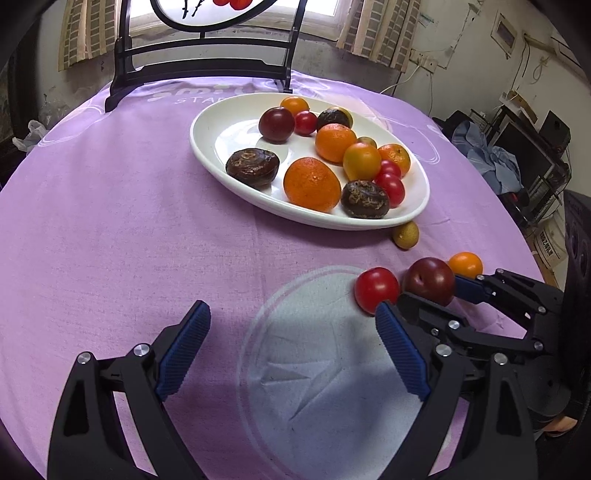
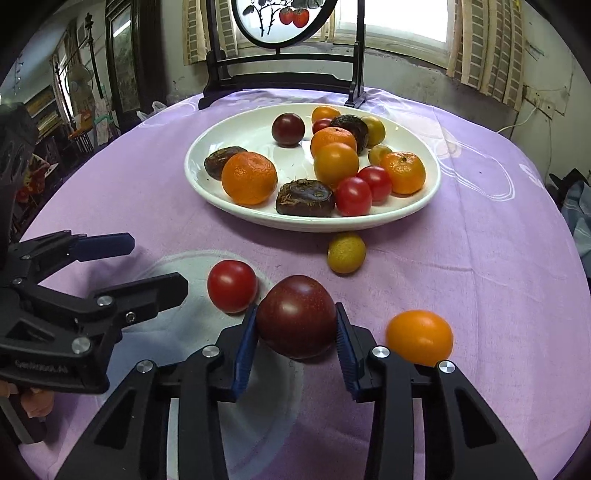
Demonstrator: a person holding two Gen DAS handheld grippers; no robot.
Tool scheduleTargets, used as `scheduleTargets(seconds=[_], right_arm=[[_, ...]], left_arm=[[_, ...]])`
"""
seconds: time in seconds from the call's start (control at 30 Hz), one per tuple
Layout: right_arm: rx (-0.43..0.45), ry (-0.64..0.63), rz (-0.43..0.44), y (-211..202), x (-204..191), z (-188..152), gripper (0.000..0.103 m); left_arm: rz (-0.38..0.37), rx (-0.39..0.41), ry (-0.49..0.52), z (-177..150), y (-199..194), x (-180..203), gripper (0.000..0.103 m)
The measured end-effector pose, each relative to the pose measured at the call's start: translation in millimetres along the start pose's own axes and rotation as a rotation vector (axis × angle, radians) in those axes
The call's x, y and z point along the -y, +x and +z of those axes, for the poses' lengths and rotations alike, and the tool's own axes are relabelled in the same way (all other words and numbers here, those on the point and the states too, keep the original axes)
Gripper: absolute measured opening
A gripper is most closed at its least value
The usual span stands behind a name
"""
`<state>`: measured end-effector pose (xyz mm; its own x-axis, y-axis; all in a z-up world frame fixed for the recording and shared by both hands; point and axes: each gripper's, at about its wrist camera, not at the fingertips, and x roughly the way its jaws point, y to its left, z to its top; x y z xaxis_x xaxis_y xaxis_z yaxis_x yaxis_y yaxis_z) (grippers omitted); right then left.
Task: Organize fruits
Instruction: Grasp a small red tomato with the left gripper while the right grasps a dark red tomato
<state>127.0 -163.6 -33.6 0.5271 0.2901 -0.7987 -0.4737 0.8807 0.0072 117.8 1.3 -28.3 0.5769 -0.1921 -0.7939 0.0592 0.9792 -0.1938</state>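
Orange fruit partly hidden behind dark plum.

Black plastic grippers, ribbed blue pads (silver screws throughout)

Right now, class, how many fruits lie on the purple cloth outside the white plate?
4: a red tomato, a dark plum between the right gripper pads, an orange fruit, and a yellow-green fruit by the plate.

This looks like a lived-in home. A purple cloth covers the desk, and behind it a dark wooden stand holds a round painted picture. Behind the stand are a window with curtains, stained walls and loose wires.
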Motion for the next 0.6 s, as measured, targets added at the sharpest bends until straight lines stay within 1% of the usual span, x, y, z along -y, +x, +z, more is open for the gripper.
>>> scheduleTargets(seconds=[0.3,0.4,0.53,0.6], right_arm=[[0.076,0.09,0.015,-35.3,19.2,-13.5,0.04],[0.088,0.105,0.011,-40.6,23.5,-15.8,0.04],[0.094,0.116,0.034,-48.8,28.2,-16.2,0.04],[0.111,0.108,0.035,-55.7,27.7,-16.6,0.04]], left_arm=[[-0.017,0.019,0.076,-8.3,-3.6,21.3,0.089],[-0.007,0.032,0.115,-11.7,-1.8,30.1,0.089],[0.01,0.033,0.148,-13.0,6.3,37.5,0.088],[0.009,0.012,0.15,-11.8,12.0,39.9,0.083]])
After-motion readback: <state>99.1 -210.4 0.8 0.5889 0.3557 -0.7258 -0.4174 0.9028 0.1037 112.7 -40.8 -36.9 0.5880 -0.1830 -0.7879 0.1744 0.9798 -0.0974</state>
